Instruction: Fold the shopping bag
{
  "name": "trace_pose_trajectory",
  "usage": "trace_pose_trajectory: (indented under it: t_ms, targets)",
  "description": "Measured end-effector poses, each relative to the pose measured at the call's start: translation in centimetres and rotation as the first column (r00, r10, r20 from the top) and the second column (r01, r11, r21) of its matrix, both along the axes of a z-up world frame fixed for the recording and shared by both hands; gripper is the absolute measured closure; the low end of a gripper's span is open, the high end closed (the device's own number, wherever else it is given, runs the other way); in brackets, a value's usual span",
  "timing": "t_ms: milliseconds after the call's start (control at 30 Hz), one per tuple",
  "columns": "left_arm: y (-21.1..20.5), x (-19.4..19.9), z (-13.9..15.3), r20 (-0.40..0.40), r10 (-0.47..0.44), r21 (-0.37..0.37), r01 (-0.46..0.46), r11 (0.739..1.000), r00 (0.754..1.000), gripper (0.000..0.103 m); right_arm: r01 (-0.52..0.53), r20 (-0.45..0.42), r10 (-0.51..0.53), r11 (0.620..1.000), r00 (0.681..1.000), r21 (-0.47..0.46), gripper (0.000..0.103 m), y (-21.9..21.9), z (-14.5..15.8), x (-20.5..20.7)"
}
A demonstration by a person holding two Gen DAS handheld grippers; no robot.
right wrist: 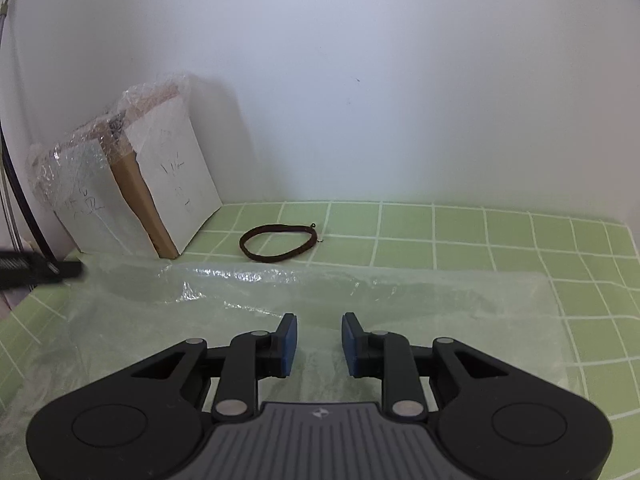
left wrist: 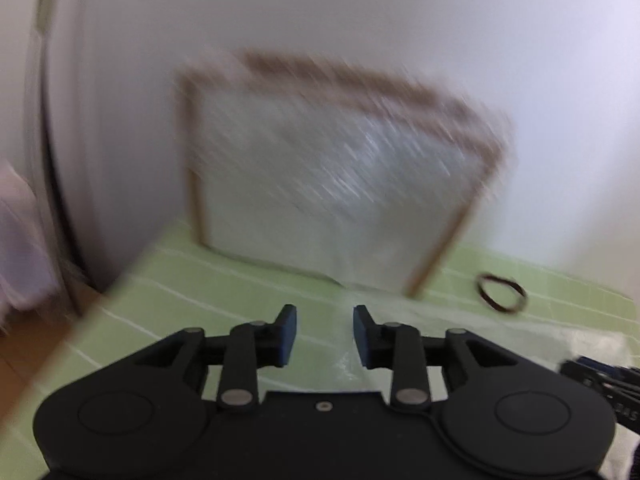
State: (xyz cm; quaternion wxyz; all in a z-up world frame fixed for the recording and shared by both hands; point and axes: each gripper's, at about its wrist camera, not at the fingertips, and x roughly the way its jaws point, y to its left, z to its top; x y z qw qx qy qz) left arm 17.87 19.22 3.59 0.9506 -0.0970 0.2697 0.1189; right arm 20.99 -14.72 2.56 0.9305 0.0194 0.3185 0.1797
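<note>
Left wrist view is smeared by motion blur. The left gripper [left wrist: 324,334] has its jaws apart with nothing between them, and it hangs over the green tiled table [left wrist: 168,296]. The clear shopping bag [left wrist: 460,320] lies ahead and to the right of these fingers, its near left edge just under them, though the blur hides how close it is. Behind it a wrapped board [left wrist: 328,184] leans on the wall, and a dark hair tie [left wrist: 502,294] lies on the tiles to the right.

Right wrist view is sharp. The right gripper [right wrist: 319,344] is also apart and empty, placed over the middle of the shopping bag [right wrist: 400,296]. The bag lies flat and spread on the table [right wrist: 460,232], its long axis running left to right across the view, with a raised crease along its far edge. The left gripper's tip [right wrist: 60,268] shows at the bag's left end. The hair tie [right wrist: 278,242] sits just beyond the far edge, and wrapped boards [right wrist: 120,184] lean against the wall at the back left.

By this layout no fold appears started. Each gripper seems nearest its own end of the bag, so a lengthwise fold would likely begin from the near edge.
</note>
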Motion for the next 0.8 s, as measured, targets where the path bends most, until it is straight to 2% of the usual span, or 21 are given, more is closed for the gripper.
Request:
trace_pose_trajectory:
  t_ms: [33, 100, 167, 233, 267, 333, 433, 467, 500, 567, 600, 700, 800]
  targets:
    - [0.5, -0.6, 0.6, 0.022, 0.034, 0.008, -0.034, 0.999, 0.999, 0.072, 0.001, 0.001, -0.001, 1.0, 1.0, -0.005, 0.076, 0.1, 0.0, 0.1]
    - [0.8, -1.4, 1.2, 0.059, 0.023, -0.039, -0.021, 0.999, 0.998, 0.072, 0.002, 0.004, -0.002, 1.0, 1.0, -0.016, 0.076, 0.4, 0.0, 0.1]
    - [-0.1, -1.8, 1.2, 0.083, -0.07, -0.091, 0.077, 0.993, 0.994, 0.072, 0.003, 0.008, -0.003, 1.0, 1.0, -0.03, 0.075, 0.8, -0.1, 0.3]
    - [-2.7, -1.4, 0.4, 0.072, -0.196, -0.074, 0.202, 0.977, 0.978, 0.071, 0.001, 0.013, -0.001, 0.999, 1.0, -0.05, 0.074, 1.3, -0.4, 0.6]
    - [-3.9, -0.8, -0.3, 0.052, -0.221, -0.053, 0.224, 0.973, 0.974, 0.071, 0.0, 0.014, 0.001, 0.998, 1.0, -0.057, 0.073, 1.4, -0.4, 0.7]
    - [-5.7, 0.4, -1.9, 0.008, -0.246, -0.033, 0.246, 0.969, 0.969, 0.071, -0.001, 0.016, 0.002, 0.998, 1.0, -0.067, 0.073, 1.6, -0.5, 0.8]
    - [-6.2, 1.3, -3.7, -0.017, -0.24, -0.095, 0.238, 0.967, 0.971, 0.071, -0.001, 0.023, 0.003, 0.995, 1.0, -0.096, 0.067, 1.9, -0.5, 0.7]
    - [-6.5, 1.4, -4.1, -0.013, -0.235, -0.105, 0.233, 0.967, 0.972, 0.072, 0.003, 0.027, 0.0, 0.994, 1.0, -0.11, 0.058, 2.1, -0.5, 0.6]
    - [-6.6, 1.3, -4.3, -0.004, -0.229, -0.104, 0.228, 0.968, 0.973, 0.072, 0.032, 0.031, -0.028, 0.991, 0.999, -0.133, 0.042, 2.4, -0.5, 0.7]
    - [-6.5, 1.1, -4.5, 0.006, -0.219, -0.118, 0.218, 0.969, 0.976, 0.072, 0.09, 0.034, -0.086, 0.981, 0.996, -0.169, 0.022, 2.8, -0.5, 1.0]
    - [-6.3, 0.8, -4.6, 0.01, -0.213, -0.132, 0.212, 0.968, 0.977, 0.072, 0.095, 0.013, -0.094, 0.984, 0.995, -0.154, 0.014, 2.7, -0.6, 1.4]
    - [-6.1, 0.4, -4.9, 0.016, -0.207, -0.148, 0.207, 0.967, 0.978, 0.072, 0.07, -0.038, -0.076, 0.99, 0.996, -0.124, 0.0, 2.7, -0.8, 2.4]
    - [-6.7, 0.3, -4.9, 0.008, -0.205, -0.126, 0.204, 0.971, 0.979, 0.071, 0.045, -0.036, -0.05, 0.99, 0.998, -0.135, 0.0, 3.4, -0.9, 2.5]
